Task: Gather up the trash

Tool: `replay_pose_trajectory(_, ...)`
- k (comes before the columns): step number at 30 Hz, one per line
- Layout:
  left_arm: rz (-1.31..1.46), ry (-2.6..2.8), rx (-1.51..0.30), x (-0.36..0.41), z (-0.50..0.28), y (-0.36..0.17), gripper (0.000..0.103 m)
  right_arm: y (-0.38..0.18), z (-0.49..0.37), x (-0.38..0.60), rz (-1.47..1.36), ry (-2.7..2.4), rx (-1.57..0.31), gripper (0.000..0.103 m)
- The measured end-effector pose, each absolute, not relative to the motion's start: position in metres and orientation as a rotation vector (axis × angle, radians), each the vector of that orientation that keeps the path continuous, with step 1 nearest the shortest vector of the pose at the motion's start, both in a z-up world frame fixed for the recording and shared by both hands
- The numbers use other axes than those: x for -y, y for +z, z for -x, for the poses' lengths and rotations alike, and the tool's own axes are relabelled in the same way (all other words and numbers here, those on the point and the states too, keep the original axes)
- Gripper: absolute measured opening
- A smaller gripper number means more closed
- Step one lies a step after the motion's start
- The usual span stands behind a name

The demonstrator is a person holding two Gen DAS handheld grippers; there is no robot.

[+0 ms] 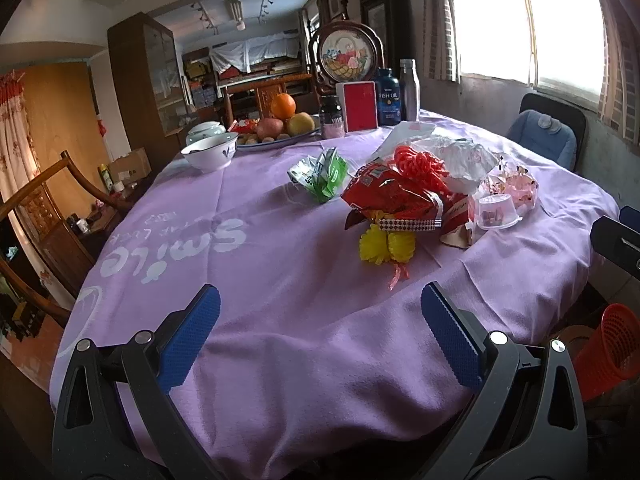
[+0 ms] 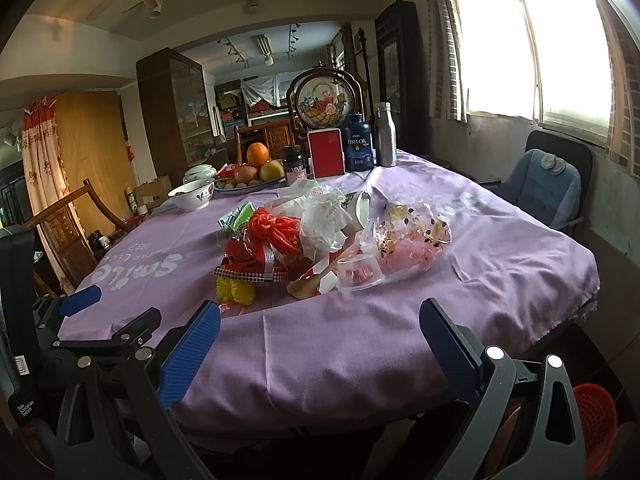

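A: what's on the table point(image 1: 280, 320)?

B: purple cloth point(image 2: 320, 344) over it. Middle: heap of wrappers point(image 1: 400, 196), green packet point(image 1: 320, 174), plastic cup point(image 1: 496, 210). Far side: bowl point(image 1: 210, 152), fruit plate point(image 1: 280, 142), red box point(image 1: 361, 106), two pill bottles, steel bottle point(image 1: 409, 90).

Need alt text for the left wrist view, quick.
The open left gripper hovers over a purple tablecloth, empty, short of a trash pile of wrappers and a plastic cup. A red basket sits below, right.
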State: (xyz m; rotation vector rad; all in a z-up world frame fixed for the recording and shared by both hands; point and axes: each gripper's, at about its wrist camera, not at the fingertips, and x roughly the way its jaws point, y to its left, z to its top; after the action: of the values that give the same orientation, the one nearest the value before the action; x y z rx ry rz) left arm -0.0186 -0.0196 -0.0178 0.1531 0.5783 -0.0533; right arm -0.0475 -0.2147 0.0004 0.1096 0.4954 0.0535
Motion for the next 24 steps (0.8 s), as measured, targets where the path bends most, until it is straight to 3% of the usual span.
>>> replay_pose_trajectory(24, -0.091, -0.104, -0.727, 0.013, -0.042, -0.034, 0.097, -0.035, 0.015, 0.284, -0.261, -0.022, -0.594, 0.097)
